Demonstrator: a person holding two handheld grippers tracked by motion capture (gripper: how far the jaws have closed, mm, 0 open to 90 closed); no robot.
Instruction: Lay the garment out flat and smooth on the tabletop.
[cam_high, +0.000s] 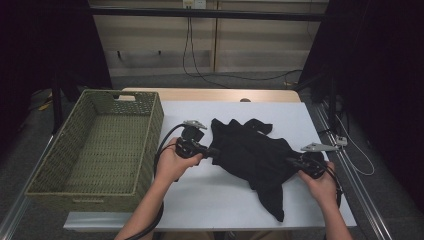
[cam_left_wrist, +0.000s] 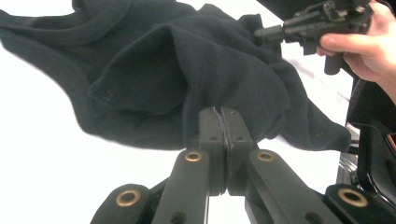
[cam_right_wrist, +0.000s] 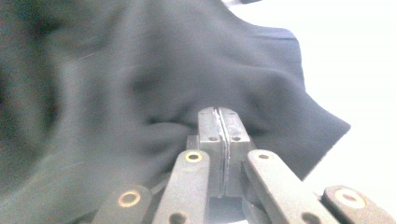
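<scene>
Just one black garment (cam_high: 252, 152), two grippers.

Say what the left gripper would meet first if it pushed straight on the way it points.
More of the black garment: the left gripper is shut on its edge, with folds bunched directly ahead. Beyond them, probably the right gripper, though depth is unclear.

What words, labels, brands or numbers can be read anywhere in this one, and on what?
None: no readable text stands on the black garment, the woven basket, the white table, the left gripper or the right gripper.
</scene>
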